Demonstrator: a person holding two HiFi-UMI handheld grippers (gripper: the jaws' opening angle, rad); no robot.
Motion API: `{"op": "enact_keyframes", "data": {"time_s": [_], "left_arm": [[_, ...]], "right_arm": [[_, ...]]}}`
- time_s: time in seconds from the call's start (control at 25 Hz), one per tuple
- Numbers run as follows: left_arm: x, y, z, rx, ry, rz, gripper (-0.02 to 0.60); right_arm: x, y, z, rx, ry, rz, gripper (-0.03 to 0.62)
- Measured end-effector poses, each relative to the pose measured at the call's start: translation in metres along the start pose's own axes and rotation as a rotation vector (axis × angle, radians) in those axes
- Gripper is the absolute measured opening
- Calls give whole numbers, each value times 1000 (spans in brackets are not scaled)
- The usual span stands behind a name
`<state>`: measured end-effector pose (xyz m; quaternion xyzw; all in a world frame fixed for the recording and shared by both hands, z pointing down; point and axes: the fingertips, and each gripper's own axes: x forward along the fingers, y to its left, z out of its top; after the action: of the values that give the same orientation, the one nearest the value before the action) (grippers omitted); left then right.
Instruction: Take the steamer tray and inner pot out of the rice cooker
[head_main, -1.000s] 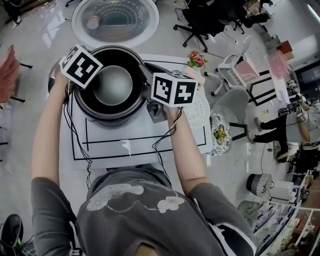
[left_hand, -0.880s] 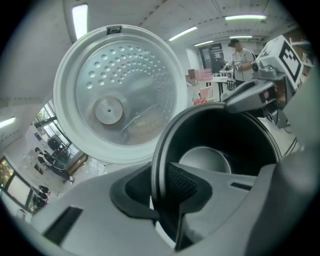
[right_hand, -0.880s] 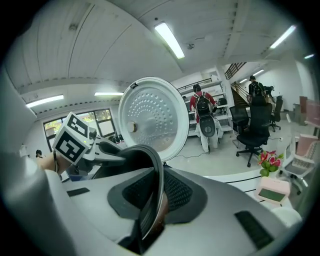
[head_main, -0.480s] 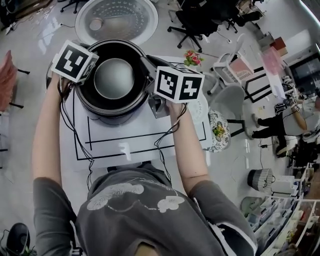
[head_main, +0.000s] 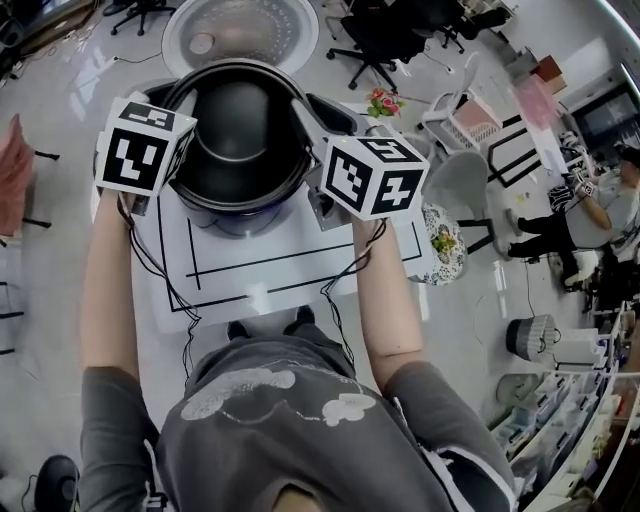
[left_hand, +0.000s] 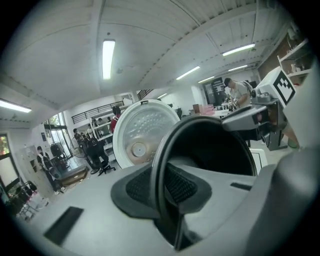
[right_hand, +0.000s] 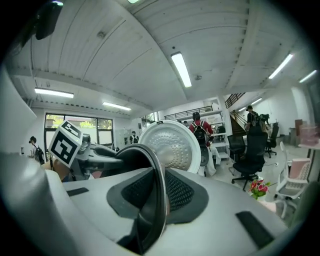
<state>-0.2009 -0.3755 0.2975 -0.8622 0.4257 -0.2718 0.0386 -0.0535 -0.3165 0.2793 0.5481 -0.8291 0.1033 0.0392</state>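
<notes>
Head view: your left gripper (left_hand: 165, 187) and right gripper (right_hand: 156, 192) are pinching the pot (head_main: 240, 120) by its thin rim (left_hand: 158, 150); it is probably hard, slippery and heavy.

White mat with black outline (head_main: 262, 298), pink flowers (head_main: 384, 102) beyond it, patterned plate (head_main: 446, 256) right, black office chair (head_main: 388, 42) behind.
</notes>
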Motion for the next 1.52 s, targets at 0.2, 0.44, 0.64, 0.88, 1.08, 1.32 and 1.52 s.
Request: {"op": "enact_keyframes", "data": {"time_s": [0.2,0.44,0.64,0.88,1.08,1.32,1.52], "left_arm": [[-24,-19,12,0,-81,28,69],[-52,-56,40,12,-119,79,71],[-73,-100,70,11,-145,95,71],[-87,-171,100,-5,-142,112,71],[-81,-223,97,-38,-108,93,71],[-63,-279,74,-78,-23,59,69],[-46,-312,33,-133,66,33,69]], "right_arm": [[-34,8,10,-66,-66,-21,89],[-82,-3,24,-79,-127,9,91],[-132,-21,36,-64,-162,74,86],[-197,-58,38,-79,-166,106,86],[-233,-85,14,-57,-115,133,83],[-260,-117,-30,-5,-30,147,83],[-263,-132,-79,39,58,171,83]]}}
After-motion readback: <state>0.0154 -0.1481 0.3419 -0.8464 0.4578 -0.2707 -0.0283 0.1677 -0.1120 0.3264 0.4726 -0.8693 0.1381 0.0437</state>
